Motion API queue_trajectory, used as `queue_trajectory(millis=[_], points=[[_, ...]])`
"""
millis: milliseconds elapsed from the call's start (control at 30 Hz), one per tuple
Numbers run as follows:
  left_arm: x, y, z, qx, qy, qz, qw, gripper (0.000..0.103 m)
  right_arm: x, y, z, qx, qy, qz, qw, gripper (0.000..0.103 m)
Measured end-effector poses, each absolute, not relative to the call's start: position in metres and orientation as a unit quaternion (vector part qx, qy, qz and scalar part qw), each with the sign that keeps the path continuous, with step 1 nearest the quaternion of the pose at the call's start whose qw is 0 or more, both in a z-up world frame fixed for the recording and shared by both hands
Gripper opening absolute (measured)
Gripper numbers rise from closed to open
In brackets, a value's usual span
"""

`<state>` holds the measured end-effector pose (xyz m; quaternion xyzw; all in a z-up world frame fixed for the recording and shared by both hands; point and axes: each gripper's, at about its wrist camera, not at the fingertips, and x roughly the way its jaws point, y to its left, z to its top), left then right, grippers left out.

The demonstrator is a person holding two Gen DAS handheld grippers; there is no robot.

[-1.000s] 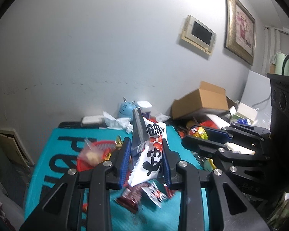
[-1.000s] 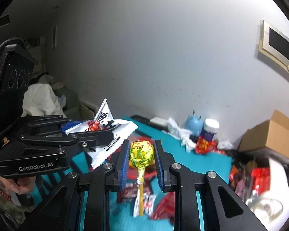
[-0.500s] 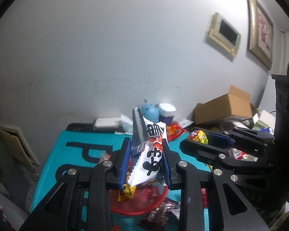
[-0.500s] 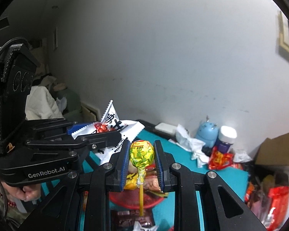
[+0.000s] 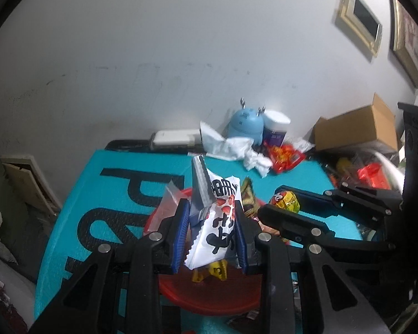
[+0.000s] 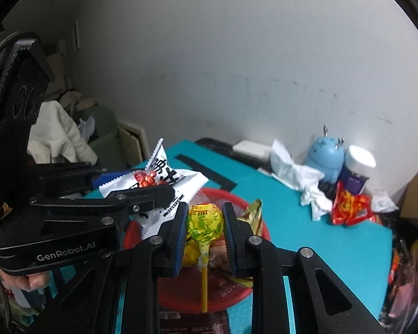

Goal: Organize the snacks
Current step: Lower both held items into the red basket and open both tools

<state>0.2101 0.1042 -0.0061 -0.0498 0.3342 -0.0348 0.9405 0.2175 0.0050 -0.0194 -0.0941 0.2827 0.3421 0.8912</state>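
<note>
**Both grippers loaded above the red basket**

Left gripper point(image 5: 210, 231): fingers pinch a white snack packet point(image 5: 220, 222) with black characters and red print, held upright, serrated edge up. Packet hangs over the red basket point(image 5: 209, 297).

Right gripper point(image 6: 204, 235): fingers clamp the yellow-green wrapped head of a lollipop point(image 6: 204, 221); yellow stick points down over the same basket point(image 6: 237, 297). Basket holds several wrapped snacks, kinds unclear.

Basket sits on a teal mat point(image 6: 306, 222). At the wall end: blue round figure point(image 6: 324, 156), white-capped jar point(image 6: 358, 171), crumpled tissue point(image 6: 298, 172), red packet point(image 6: 348, 204). Cardboard box point(image 5: 356, 128) far right.
</note>
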Motion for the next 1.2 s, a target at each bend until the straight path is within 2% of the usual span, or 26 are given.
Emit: queue_trajectory(millis=[533, 967, 1067, 1200], points=[[0.233, 0.098, -0.050, -0.021, 0.428, -0.022, 0.903, 0.029, 0.234, 0.012, -0.060, -0.129, 0.356, 0.340, 0.861, 0.024], [0.239, 0.102, -0.066, -0.029, 0.463, -0.016, 0.886, 0.029, 0.236, 0.014, -0.062, -0.138, 0.366, 0.340, 0.855, 0.026], [0.240, 0.104, -0.066, -0.036, 0.469, -0.016, 0.882, 0.029, 0.236, 0.014, -0.061, -0.140, 0.366, 0.337, 0.856, 0.031], [0.242, 0.107, -0.068, -0.039, 0.477, -0.013, 0.878, 0.029, 0.236, 0.013, -0.059, -0.139, 0.365, 0.334, 0.858, 0.031]])
